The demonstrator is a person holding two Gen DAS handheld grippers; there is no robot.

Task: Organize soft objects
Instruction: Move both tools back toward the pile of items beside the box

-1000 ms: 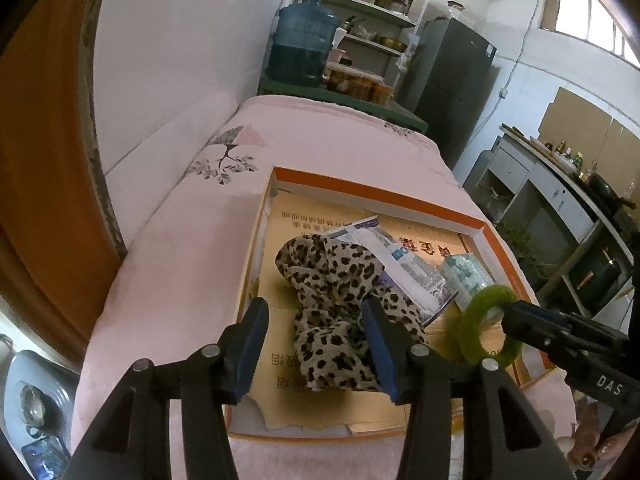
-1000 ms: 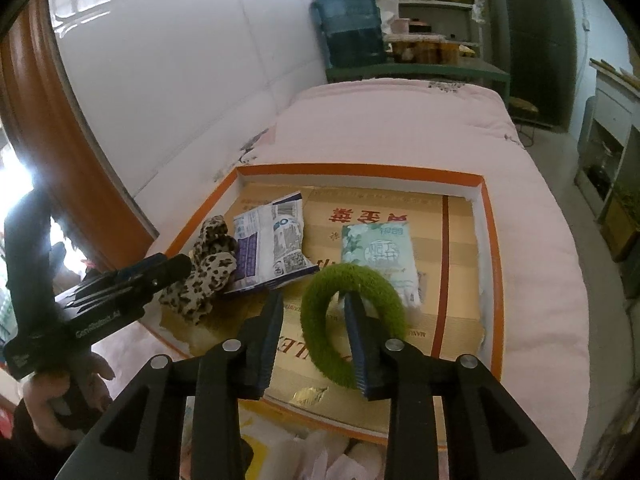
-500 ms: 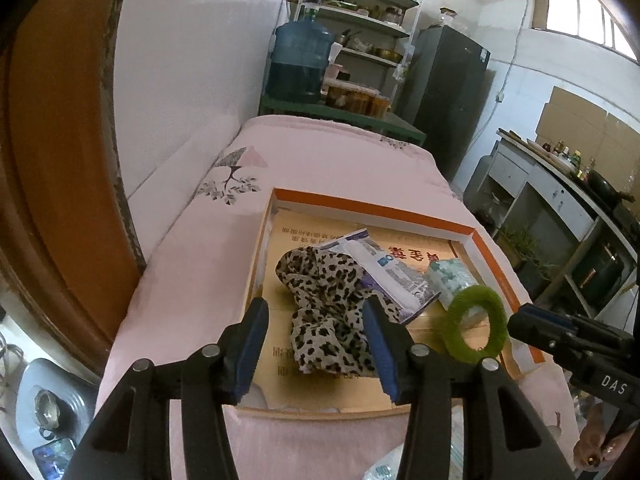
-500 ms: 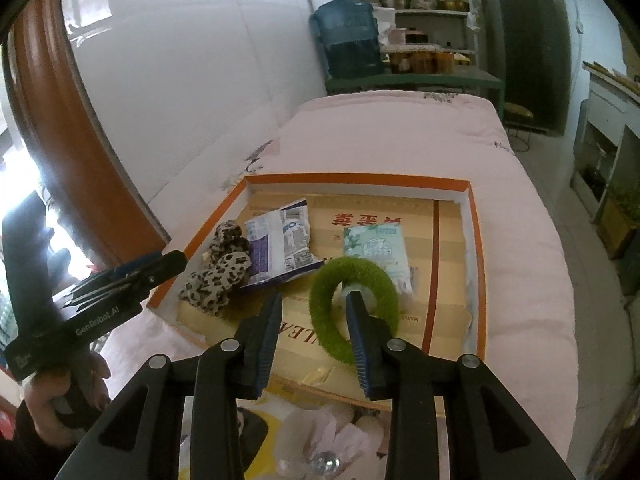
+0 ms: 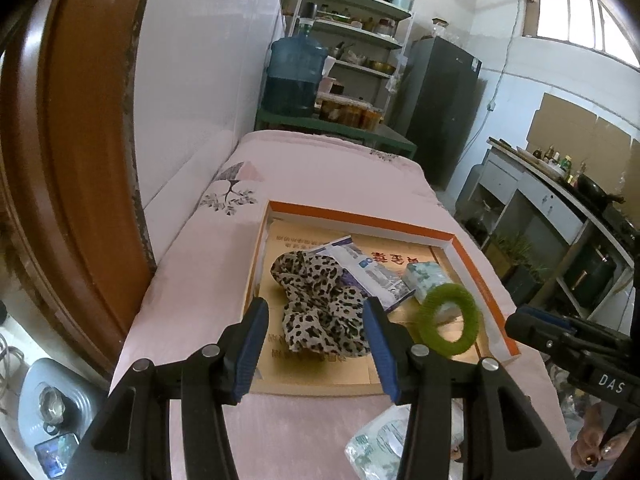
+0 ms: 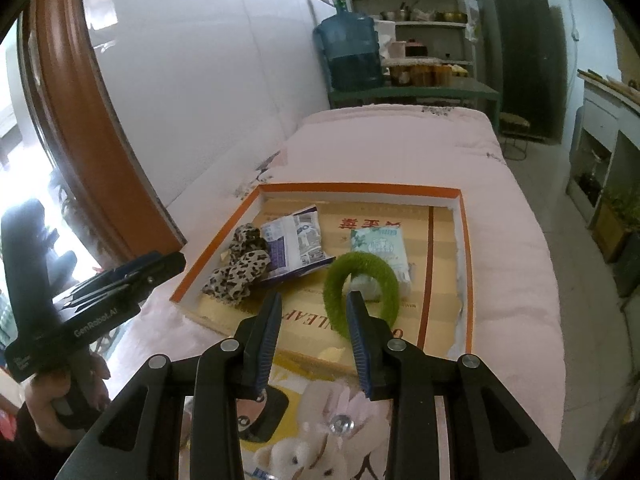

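Left gripper (image 5: 316, 328) jaws released, nothing between, hangs near tray's (image 5: 360, 216) near edge. Right gripper (image 6: 314, 318) also released, empty. Both clear of items, likely drop done. Toys and packs (image 6: 320, 440) on pink bed (image 6: 516, 264) just below right gripper, probably next to sort. In tray, left to right: leopard cloth (image 5: 320, 308), foil pack (image 5: 368, 272), green ring (image 5: 448, 320) overlapping tissue pack (image 5: 424, 280). Far: water jug (image 5: 294, 76), shelves (image 5: 360, 28).

A blue water jug (image 5: 294, 76) stands on a green bench (image 5: 332, 128) beyond the pink bed (image 5: 320, 168), beside cluttered shelves (image 5: 352, 28) and a dark refrigerator (image 5: 440, 108).
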